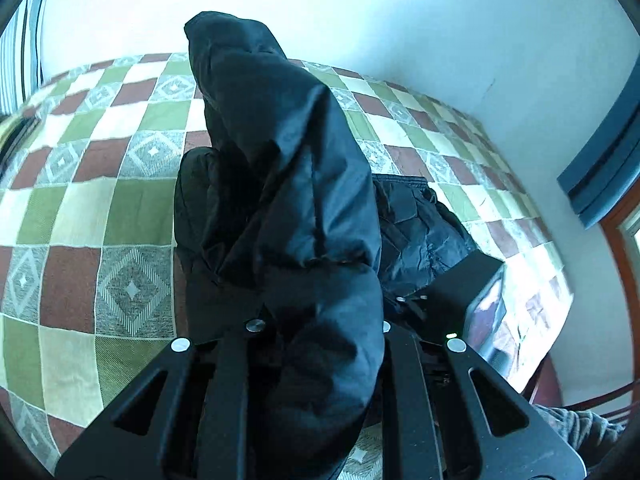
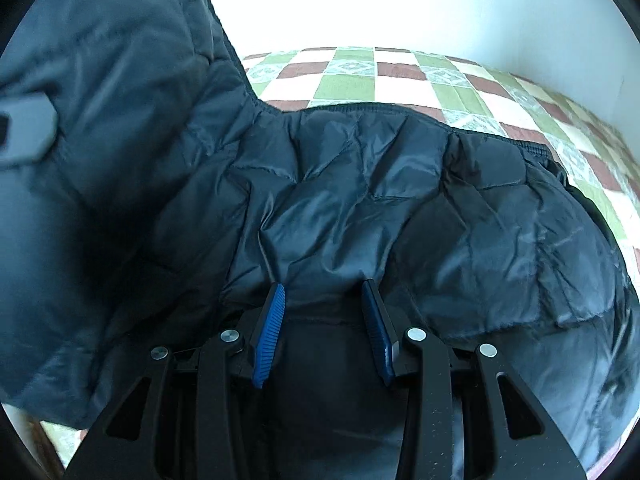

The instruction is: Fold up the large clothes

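Observation:
A black quilted puffer jacket [image 1: 280, 140] lies on a bed covered by a checked green, brown and cream spread [image 1: 100, 200]. My left gripper [image 1: 320, 320] is shut on a part of the jacket and holds it raised. The fabric drapes over the fingers and hides their tips. In the right wrist view my right gripper [image 2: 325, 320] sits low on the jacket [image 2: 360, 200]. Its blue pads [image 2: 272, 332] press a thick fold of the cloth between them. The lifted part hangs blurred on the left of that view.
A white wall [image 1: 360, 20] runs behind the bed. A blue curtain [image 1: 600, 160] and a wooden frame are on the right, a striped cloth [image 1: 20, 40] at the far left. The bed's right edge [image 1: 552, 320] drops off near a wooden chair [image 1: 560, 400].

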Motion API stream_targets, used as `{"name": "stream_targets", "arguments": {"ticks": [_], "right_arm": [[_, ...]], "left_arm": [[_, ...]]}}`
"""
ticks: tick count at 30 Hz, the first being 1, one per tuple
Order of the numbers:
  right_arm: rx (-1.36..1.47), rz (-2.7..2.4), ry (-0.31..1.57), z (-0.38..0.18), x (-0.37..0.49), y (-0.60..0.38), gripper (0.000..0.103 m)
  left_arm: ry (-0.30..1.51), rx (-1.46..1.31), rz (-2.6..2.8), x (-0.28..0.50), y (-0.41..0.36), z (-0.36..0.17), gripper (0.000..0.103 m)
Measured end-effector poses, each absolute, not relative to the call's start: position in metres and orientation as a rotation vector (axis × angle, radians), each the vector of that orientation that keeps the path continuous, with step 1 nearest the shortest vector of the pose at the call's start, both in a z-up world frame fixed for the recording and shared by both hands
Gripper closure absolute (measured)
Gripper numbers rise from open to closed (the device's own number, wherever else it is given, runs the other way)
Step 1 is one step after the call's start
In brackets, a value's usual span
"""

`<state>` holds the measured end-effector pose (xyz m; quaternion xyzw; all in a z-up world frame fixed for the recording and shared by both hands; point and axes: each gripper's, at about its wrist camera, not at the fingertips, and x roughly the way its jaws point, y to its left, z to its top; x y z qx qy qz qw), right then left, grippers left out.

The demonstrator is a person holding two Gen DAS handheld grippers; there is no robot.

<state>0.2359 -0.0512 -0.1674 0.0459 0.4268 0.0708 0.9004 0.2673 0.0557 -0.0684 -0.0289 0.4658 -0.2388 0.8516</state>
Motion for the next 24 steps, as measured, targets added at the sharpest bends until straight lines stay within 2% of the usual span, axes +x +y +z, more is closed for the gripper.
{"name": "stream_targets", "arguments": {"ticks": [7, 16, 19, 24], "right_arm": [[0.099, 0.072, 0.808, -0.139, 0.206, -0.104, 0.062], [0.116, -0.042, 0.815, -0.136, 0.178, -0.17, 0.061], [0.129, -0.079, 0.812, -0.136, 0.168, -0.194, 0.055], [0.169, -0.128, 0.815, -0.136, 0.156, -0.228, 0.054]], "left_arm": [[0.958, 0.039, -0.418, 0.257, 0.011, -0.064, 0.087], [0.94, 0.127, -0.431, 0.243, -0.058, -0.071, 0.087], [0.944, 0.148, -0.433, 0.24, -0.081, -0.077, 0.087], [0.964, 0.148, -0.46, 0.237, -0.118, -0.09, 0.087]]}}
